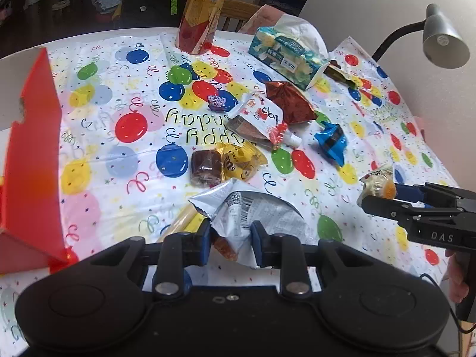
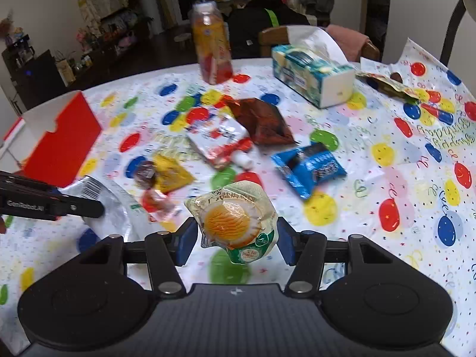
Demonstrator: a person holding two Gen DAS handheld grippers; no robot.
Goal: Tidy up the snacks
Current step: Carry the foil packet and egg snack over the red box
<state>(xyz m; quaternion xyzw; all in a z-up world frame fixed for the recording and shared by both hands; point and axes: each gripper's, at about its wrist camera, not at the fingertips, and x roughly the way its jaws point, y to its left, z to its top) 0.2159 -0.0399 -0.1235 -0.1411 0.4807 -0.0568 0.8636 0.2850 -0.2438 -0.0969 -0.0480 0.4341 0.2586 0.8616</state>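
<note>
Red box (image 1: 32, 160): cut off by the left edge in the left wrist view; its inside is not shown.
Drink bottle (image 1: 202, 12): cap cut off by the top edge; blurred in the right wrist view (image 2: 212, 47).
Silver bag (image 1: 253, 211): lower part hidden behind the left tool (image 1: 230, 238); print unreadable.
Orange snack (image 1: 226, 248): mostly covered by the bag.
Lamp (image 1: 444, 40): base hidden beyond the desk edge.
Egg packet (image 2: 238, 223): sides hidden by the right tool (image 2: 235, 239) pads.
Background shelves (image 2: 104, 35), upper left: contents too small to tell.

The box (image 2: 64, 136) stands left of the snacks (image 2: 238, 136), with the bottle (image 2: 212, 47) and tissue box (image 2: 312, 71) behind.
</note>
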